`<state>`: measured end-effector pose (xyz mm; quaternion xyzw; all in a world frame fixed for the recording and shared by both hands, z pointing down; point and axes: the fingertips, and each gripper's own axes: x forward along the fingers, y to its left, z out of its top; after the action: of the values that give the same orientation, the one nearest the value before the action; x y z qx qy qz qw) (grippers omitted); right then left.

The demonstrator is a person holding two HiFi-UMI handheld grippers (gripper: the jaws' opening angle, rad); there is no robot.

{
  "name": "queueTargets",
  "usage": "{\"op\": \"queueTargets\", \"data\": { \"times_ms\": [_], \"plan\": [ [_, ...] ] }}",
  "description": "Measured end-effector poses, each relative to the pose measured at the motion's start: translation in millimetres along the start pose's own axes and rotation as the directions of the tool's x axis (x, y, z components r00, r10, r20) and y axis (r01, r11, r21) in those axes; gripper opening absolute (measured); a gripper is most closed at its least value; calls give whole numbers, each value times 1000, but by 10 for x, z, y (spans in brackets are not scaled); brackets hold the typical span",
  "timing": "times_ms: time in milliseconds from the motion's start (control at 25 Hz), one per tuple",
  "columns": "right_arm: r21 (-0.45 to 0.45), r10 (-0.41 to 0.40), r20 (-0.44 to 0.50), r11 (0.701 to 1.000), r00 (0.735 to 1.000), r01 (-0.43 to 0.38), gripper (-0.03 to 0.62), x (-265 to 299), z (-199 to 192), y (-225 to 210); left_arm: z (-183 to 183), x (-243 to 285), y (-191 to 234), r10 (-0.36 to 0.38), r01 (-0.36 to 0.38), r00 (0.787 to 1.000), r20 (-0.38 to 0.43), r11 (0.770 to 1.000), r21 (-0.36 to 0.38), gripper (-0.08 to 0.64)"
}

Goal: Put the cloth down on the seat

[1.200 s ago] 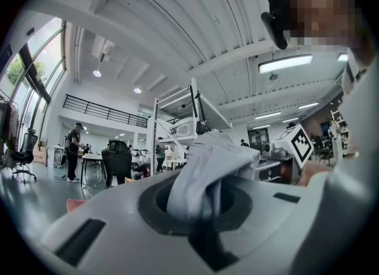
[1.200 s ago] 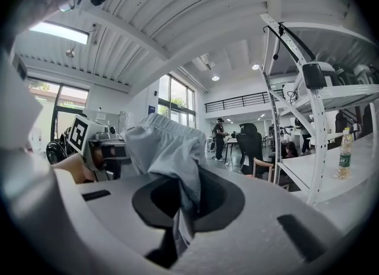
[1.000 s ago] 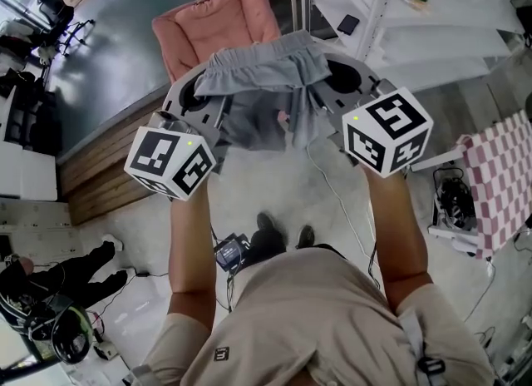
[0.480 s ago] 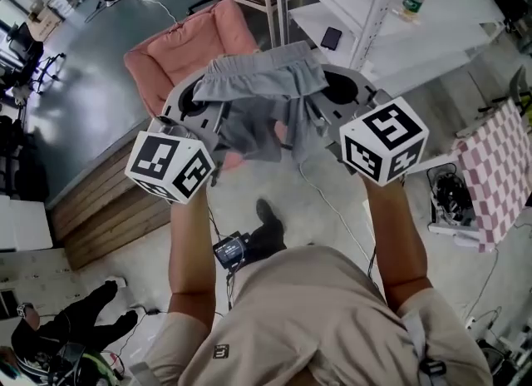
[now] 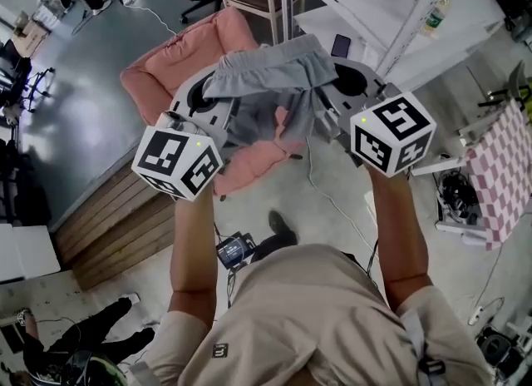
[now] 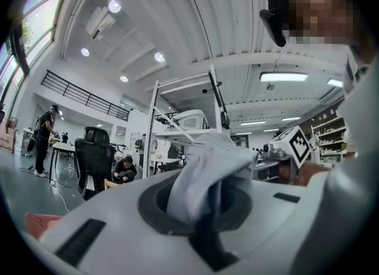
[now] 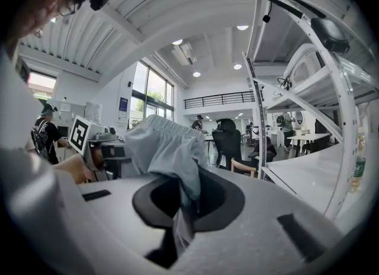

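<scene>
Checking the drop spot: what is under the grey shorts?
Below the grey shorts stands the pink armchair. Its backrest and the front edge of its seat show. The middle of the seat is covered by the hanging fabric.

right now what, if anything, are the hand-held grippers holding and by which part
Both hold the grey cloth by its gathered top edge: the left hand-held gripper is shut on one end, the right hand-held gripper on the other.
</scene>
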<state>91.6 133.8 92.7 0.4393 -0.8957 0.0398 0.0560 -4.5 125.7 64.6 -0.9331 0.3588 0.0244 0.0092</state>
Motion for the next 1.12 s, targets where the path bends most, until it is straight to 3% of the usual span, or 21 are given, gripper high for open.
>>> {"op": "queueTargets", "data": {
  "times_ms": [360, 840, 1120],
  "plan": [
    [-39, -14, 0, 999, 1000, 14, 14, 630, 197, -95, 71, 90, 608, -18, 18, 1000, 9, 1000, 5, 32],
    [-47, 58, 14, 997, 998, -58, 14, 984, -15, -332, -182, 267, 862, 59, -59, 998, -1, 998, 17, 32],
    [-28, 124, -14, 992, 992, -124, 14, 1827, 85, -476, -239, 448, 1682, 122, -123, 992, -42, 992, -12, 32]
  ]
}}
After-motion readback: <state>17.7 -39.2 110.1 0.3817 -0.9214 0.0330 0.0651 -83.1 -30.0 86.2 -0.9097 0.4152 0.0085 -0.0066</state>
